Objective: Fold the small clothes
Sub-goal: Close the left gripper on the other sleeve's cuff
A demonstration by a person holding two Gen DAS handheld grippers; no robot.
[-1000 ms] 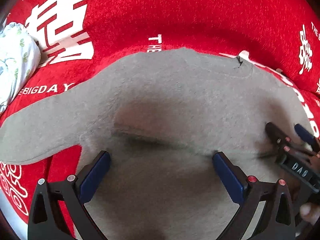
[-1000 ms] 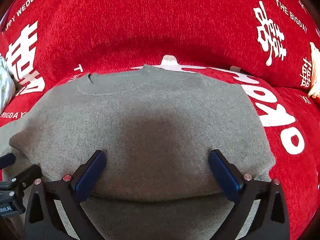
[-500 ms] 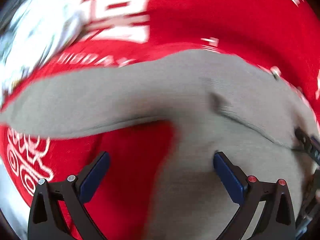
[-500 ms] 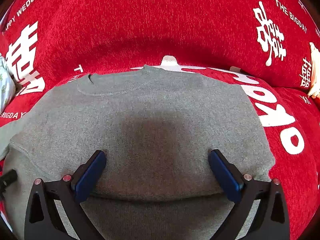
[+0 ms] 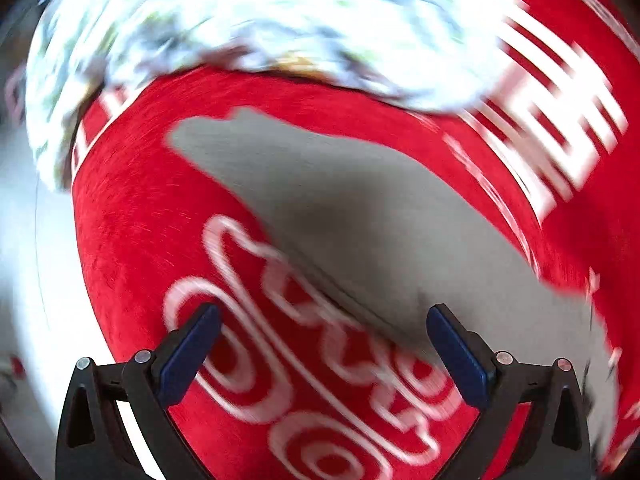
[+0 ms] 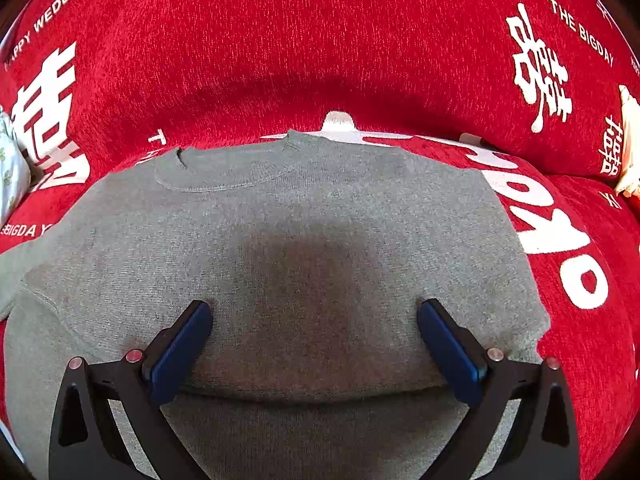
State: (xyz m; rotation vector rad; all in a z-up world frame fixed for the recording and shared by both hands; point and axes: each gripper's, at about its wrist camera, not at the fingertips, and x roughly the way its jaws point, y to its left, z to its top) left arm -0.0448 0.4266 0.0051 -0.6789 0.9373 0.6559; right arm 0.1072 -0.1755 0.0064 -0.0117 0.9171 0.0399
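Swinging left off the grey sweater's (image 6: 296, 248) body, the left gripper (image 5: 320, 354), jaws spread and empty, now faces its outstretched sleeve (image 5: 340, 208) running diagonally away ahead, while the right gripper (image 6: 316, 346) hovers spread over the folded hem.

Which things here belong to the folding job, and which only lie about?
For the job:
grey sweater
left claw, open
right claw, open

Lying about:
red sofa cover
white floral cloth
cream item at right edge
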